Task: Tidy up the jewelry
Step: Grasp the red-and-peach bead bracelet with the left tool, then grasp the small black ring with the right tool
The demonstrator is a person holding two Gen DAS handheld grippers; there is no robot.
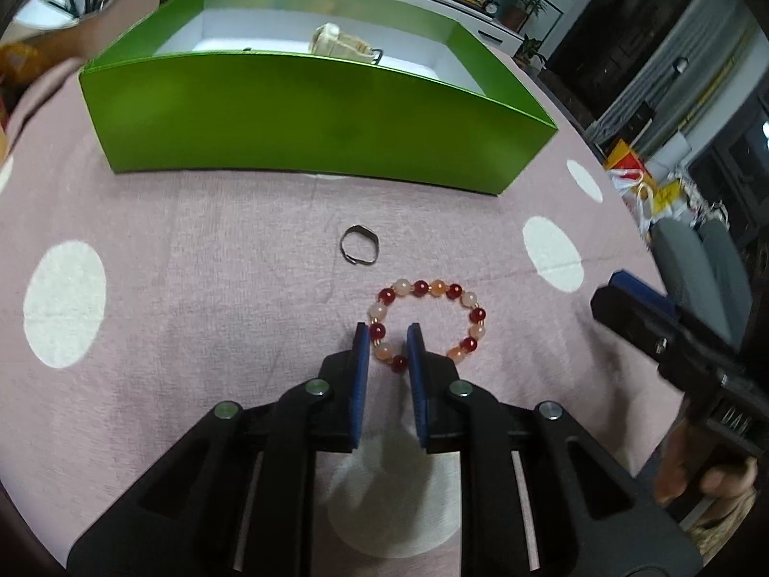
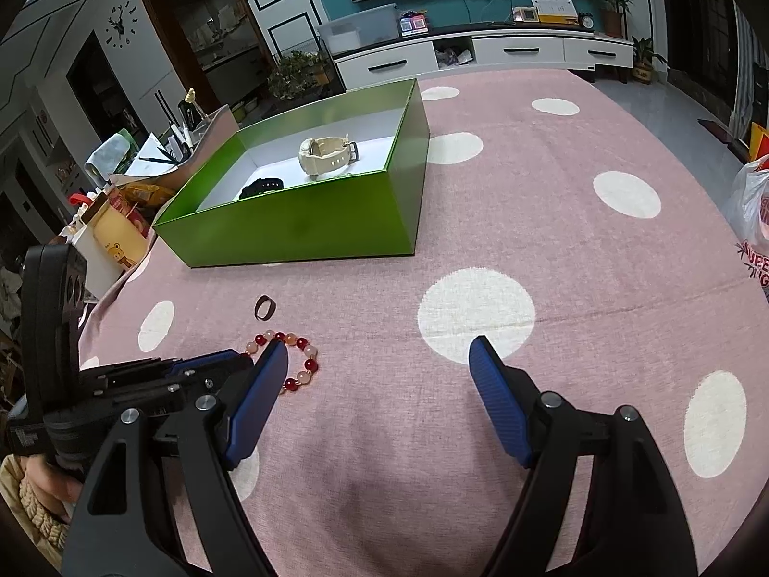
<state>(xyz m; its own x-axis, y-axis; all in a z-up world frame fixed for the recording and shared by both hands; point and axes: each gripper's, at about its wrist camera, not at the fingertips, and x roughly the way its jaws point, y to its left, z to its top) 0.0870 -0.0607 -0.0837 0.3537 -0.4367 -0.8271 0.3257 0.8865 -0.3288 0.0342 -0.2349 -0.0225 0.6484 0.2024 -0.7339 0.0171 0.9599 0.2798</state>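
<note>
One green box (image 2: 307,221) counted on desk (image 2: 552,221). Two watches counted inside: one cream watch (image 2: 323,156), one black watch (image 2: 262,186). One beaded bracelet (image 1: 427,324) counted. One dark ring (image 1: 359,244) counted. Two grippers counted: left gripper (image 1: 388,336), right gripper (image 2: 379,353).
</note>
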